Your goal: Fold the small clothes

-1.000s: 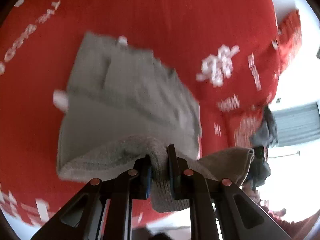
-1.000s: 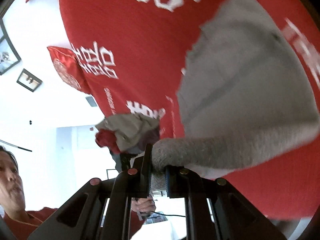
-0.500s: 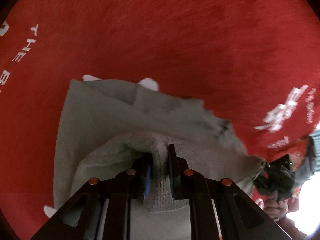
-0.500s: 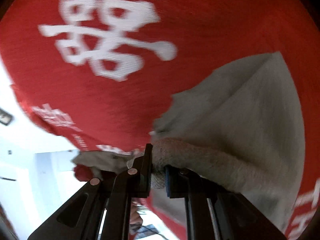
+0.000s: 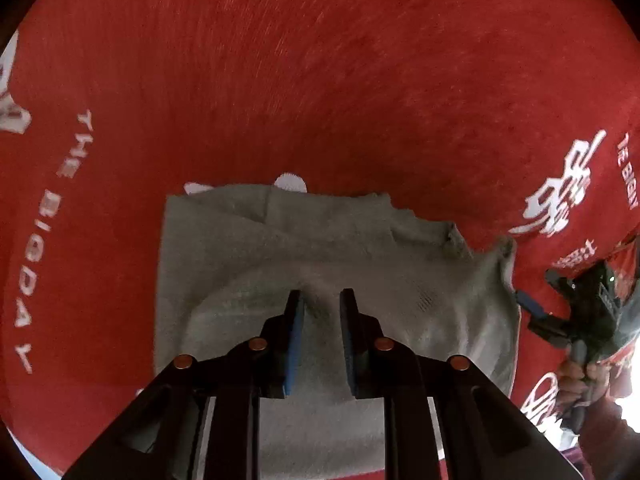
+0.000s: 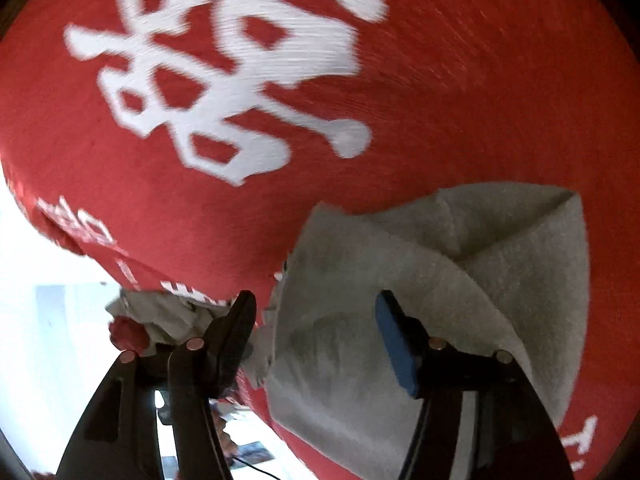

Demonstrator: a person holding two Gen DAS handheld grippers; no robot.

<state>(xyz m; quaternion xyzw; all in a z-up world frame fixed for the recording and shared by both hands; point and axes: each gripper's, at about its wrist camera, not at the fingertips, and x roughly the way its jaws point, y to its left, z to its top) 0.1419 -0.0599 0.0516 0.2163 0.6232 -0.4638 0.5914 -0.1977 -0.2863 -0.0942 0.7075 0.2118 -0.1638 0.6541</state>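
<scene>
The grey garment [image 5: 328,264] lies flat on the red bedspread [image 5: 320,80] with white lettering, folded over itself so that a doubled layer sits nearest the cameras and a single layer with two small white tabs shows along its far edge. The left tongs [image 5: 320,300] stand directly over the near fold, jaws parted a little with nothing between the blue pads — the cloth is beneath them, not in them. The right tongs [image 6: 316,300] are spread much wider and also hold nothing; in their view the garment [image 6: 440,280] lies ahead and to the right, its ragged left edge running just under the left finger. In the left wrist view the right tongs [image 5: 532,312] sit off the garment's right edge, just beside it. So the piece's long axis runs from one pair of tongs to the other, left to right, with both pairs at the same near edge. If another fold is wanted, it would likely go across that axis — and the right tongs, already at an end of the cloth, look better placed to start it.
</scene>
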